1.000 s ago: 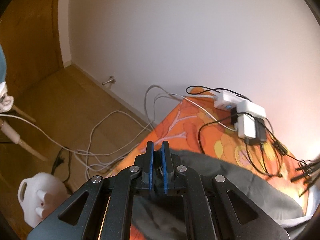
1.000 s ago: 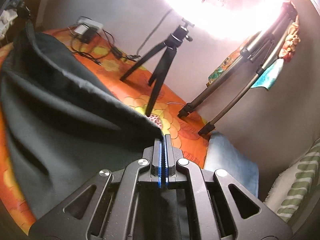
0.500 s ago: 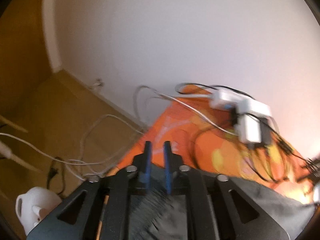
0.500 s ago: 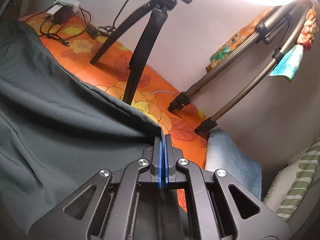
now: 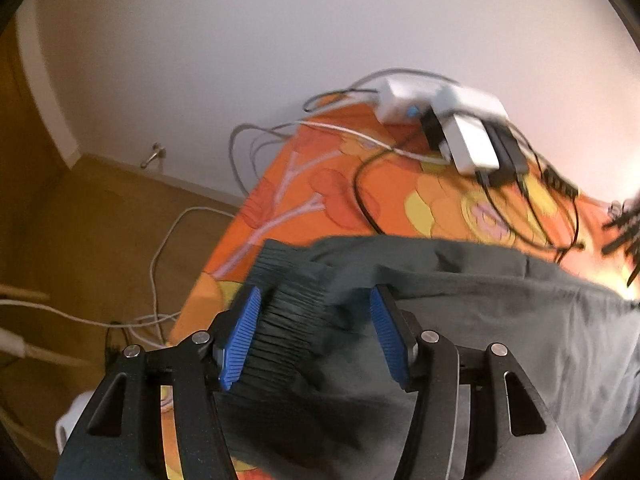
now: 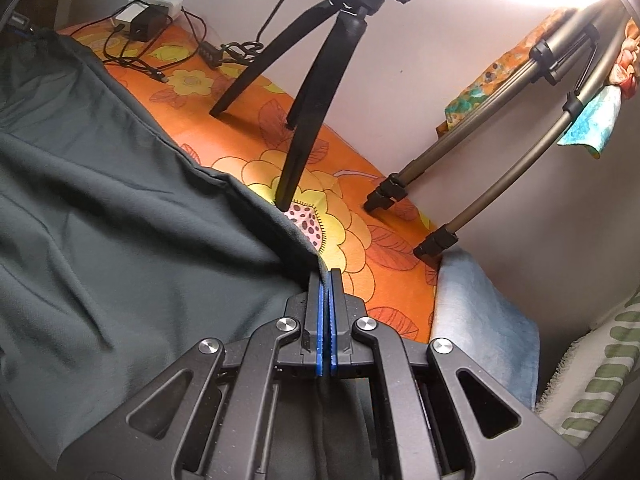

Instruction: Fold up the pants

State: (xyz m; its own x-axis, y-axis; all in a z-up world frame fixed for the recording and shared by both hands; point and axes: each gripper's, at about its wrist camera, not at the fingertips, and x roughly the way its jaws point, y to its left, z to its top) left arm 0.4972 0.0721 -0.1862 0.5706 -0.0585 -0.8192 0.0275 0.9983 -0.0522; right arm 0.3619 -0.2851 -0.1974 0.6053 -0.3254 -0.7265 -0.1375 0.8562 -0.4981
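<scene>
While the left gripper (image 5: 316, 334) is opening over the ribbed waistband (image 5: 286, 312), the right gripper (image 6: 327, 304) is pinching the soft, limp pants (image 6: 120, 216) at their edge.

We could read no text, label, brand, number or sign in either view. The white chargers (image 5: 472, 136) at the far end of the orange flowered cover (image 6: 360, 248) were blurred, and we found no lettering on them.
</scene>
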